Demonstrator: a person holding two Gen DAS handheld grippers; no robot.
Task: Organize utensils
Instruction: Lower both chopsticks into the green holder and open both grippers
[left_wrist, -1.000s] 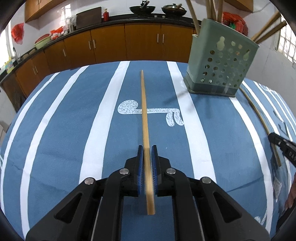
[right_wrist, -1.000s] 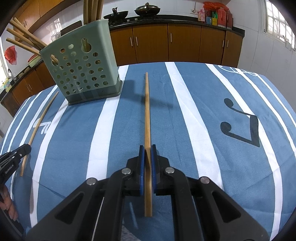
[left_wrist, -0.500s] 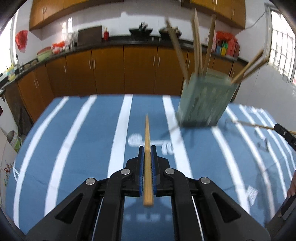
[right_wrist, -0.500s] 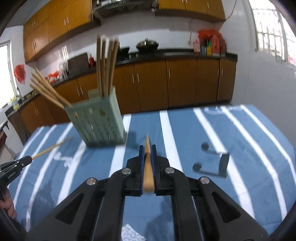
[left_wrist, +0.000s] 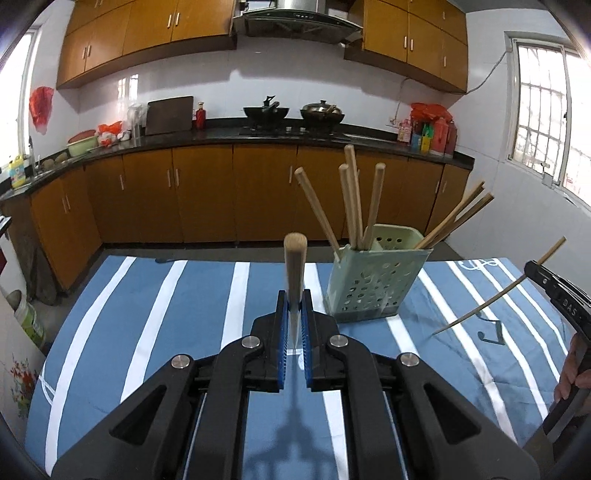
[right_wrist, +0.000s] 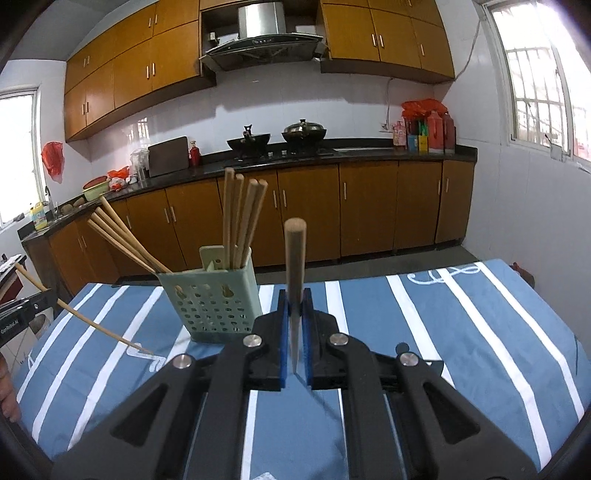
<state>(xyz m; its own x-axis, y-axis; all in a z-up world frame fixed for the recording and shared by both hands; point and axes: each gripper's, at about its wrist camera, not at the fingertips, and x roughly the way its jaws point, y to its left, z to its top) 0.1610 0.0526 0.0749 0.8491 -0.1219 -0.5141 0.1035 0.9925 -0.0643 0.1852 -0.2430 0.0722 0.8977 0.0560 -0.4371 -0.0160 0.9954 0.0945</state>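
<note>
A pale green perforated utensil holder (left_wrist: 373, 280) stands on the blue striped tablecloth with several wooden chopsticks upright in it; it also shows in the right wrist view (right_wrist: 210, 299). My left gripper (left_wrist: 294, 314) is shut on a wooden chopstick (left_wrist: 294, 273) raised above the table, left of the holder. My right gripper (right_wrist: 294, 317) is shut on another wooden chopstick (right_wrist: 294, 273), right of the holder. Each gripper shows at the edge of the other's view, holding its chopstick tilted above the cloth: the right one (left_wrist: 495, 299), the left one (right_wrist: 92, 323).
The table (left_wrist: 147, 332) has a blue cloth with white stripes. Behind it runs a kitchen counter (left_wrist: 258, 136) with brown cabinets, woks and bottles. A window (right_wrist: 535, 92) is on the right wall. A bucket (left_wrist: 29, 321) stands on the floor at left.
Both grippers have lifted their chopsticks off the cloth and tilted up, so the views now look across the kitchen. The chopsticks, flat on the table a second ago, are now in the air.
</note>
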